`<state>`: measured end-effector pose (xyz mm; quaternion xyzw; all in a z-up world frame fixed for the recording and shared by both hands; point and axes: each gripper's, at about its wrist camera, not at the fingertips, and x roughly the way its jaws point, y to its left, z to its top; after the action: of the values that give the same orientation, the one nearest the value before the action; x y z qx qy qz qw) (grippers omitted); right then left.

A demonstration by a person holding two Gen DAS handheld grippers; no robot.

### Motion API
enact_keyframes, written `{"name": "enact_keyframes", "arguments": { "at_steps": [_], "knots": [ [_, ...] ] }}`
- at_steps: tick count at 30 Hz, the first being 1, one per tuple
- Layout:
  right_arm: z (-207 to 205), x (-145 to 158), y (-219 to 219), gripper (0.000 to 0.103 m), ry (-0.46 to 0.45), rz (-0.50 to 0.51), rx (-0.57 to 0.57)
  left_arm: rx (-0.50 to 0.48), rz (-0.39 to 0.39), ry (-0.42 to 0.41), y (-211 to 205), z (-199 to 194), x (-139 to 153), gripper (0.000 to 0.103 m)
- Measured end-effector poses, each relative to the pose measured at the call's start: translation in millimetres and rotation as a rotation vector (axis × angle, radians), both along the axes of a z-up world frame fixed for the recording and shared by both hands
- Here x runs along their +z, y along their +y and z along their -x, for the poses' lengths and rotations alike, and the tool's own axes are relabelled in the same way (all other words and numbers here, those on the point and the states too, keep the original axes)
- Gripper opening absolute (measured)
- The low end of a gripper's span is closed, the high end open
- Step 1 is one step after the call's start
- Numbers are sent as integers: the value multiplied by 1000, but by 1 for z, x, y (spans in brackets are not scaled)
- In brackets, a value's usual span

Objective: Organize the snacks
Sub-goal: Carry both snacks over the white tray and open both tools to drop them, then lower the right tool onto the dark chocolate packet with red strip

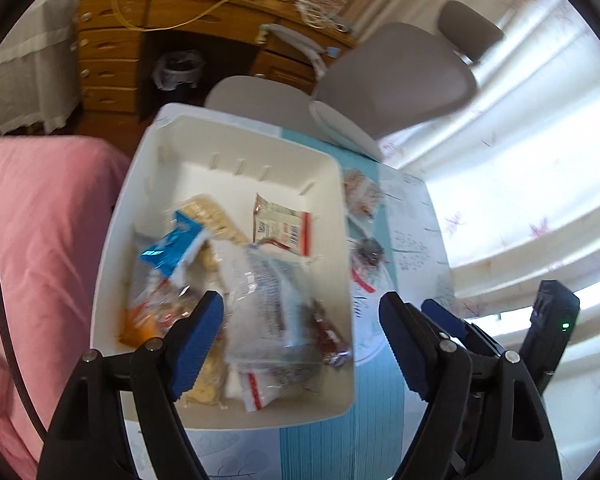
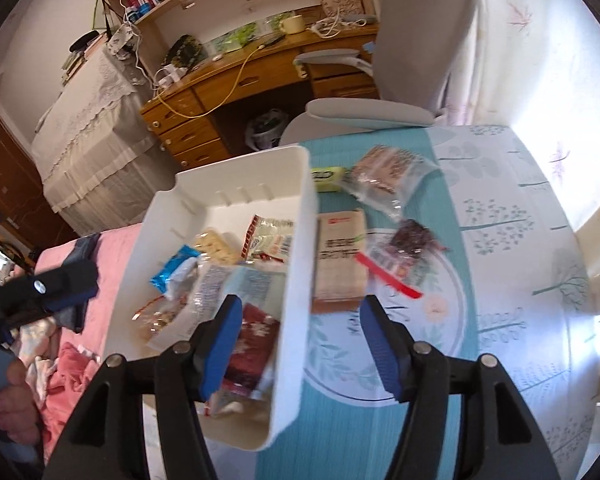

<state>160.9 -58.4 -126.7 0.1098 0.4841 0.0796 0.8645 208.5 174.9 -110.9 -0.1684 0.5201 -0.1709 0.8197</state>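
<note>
A white bin [image 1: 148, 184] sits on the desk [image 2: 500, 240], which is covered by a teal and white leaf-print cloth, and it serves as the landmark. Inside the bin lie several snacks: a blue packet [image 1: 172, 248], a clear bag of crackers [image 1: 216, 212], a white sachet with a red edge [image 1: 284, 224], a large clear printed bag [image 1: 268, 300] and a dark red wrapper [image 2: 248, 340].

Just beside the bin's right wall, on the cloth, lie a tan printed packet [image 2: 340, 260], a clear bag of dark bits with a red strip [image 2: 404, 256], a bag of brownish snacks [image 2: 388, 172] and a small yellow-green packet [image 2: 328, 176].

The left hand-held gripper [image 1: 300, 320] hangs over the bin's near half, jaws spread, nothing between them. The right hand-held gripper [image 2: 300, 340] straddles the bin's right wall, jaws spread, pads apart from it.
</note>
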Motion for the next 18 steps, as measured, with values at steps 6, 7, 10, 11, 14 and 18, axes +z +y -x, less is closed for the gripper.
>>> {"name": "enact_keyframes", "arguments": {
  "at_steps": [6,7,10,11,14,18],
  "knots": [
    [6,-3,-22,68,-33,22,-14,-107,-36,-51,-36,-18,25,79],
    [6,-3,-24,69,-38,25,-16,-115,-37,-60,-41,-21,29,79],
    [3,-5,-35,69,-62,46,-19,-144,-41,-73,-59,-36,39,79],
    [3,-6,-38,70,-68,53,-17,-161,-49,-78,-65,-41,42,79],
    [-2,-9,-46,74,-89,97,-5,-194,-86,-89,-87,-58,47,79],
    [-15,-17,-55,74,-113,173,37,-219,-104,-75,-110,-84,48,79]
  ]
}}
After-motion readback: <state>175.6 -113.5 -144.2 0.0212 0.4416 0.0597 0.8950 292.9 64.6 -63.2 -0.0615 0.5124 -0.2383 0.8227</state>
